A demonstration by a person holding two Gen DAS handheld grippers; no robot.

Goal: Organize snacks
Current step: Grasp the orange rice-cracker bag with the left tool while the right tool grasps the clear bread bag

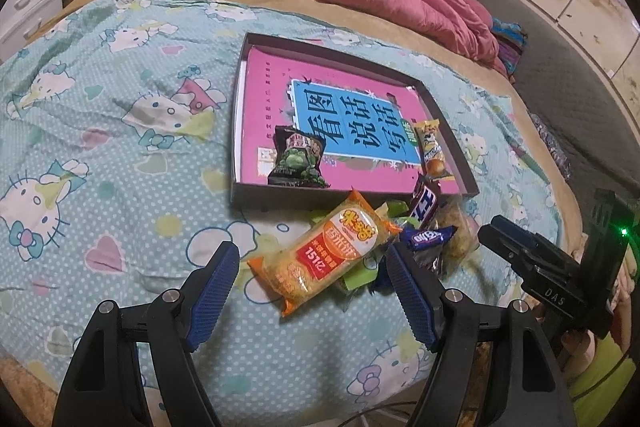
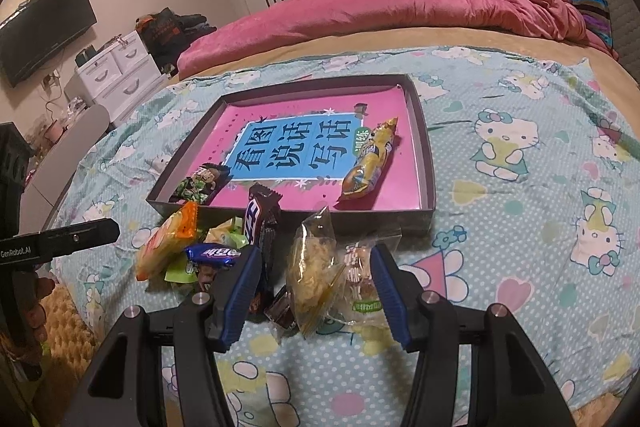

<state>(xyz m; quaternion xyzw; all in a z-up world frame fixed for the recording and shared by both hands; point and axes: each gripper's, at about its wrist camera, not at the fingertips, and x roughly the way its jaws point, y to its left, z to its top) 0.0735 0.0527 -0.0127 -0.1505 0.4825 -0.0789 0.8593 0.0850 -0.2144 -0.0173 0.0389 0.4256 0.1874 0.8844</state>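
A dark shallow tray (image 1: 352,195) (image 2: 288,217) lined with a pink book cover lies on the bed. It holds a green-and-black packet (image 1: 298,159) (image 2: 200,183) and a long yellow packet (image 1: 430,151) (image 2: 372,159). A pile of snacks sits just in front of the tray. My left gripper (image 1: 314,267) is open, its pads on either side of an orange packet (image 1: 320,255) (image 2: 166,243) without pressing it. My right gripper (image 2: 314,267) is open over two clear bags (image 2: 314,263). A dark chocolate bar (image 2: 260,227) runs behind its left finger, and a blue candy (image 2: 212,253) lies beside that.
A rolled pink quilt (image 2: 420,3) lies across the bed behind the tray. The patterned sheet (image 1: 120,131) spreads to the left. White drawers (image 2: 116,71) and a television (image 2: 44,31) stand beyond the bed's left side. A grey headboard (image 1: 560,75) stands at the right.
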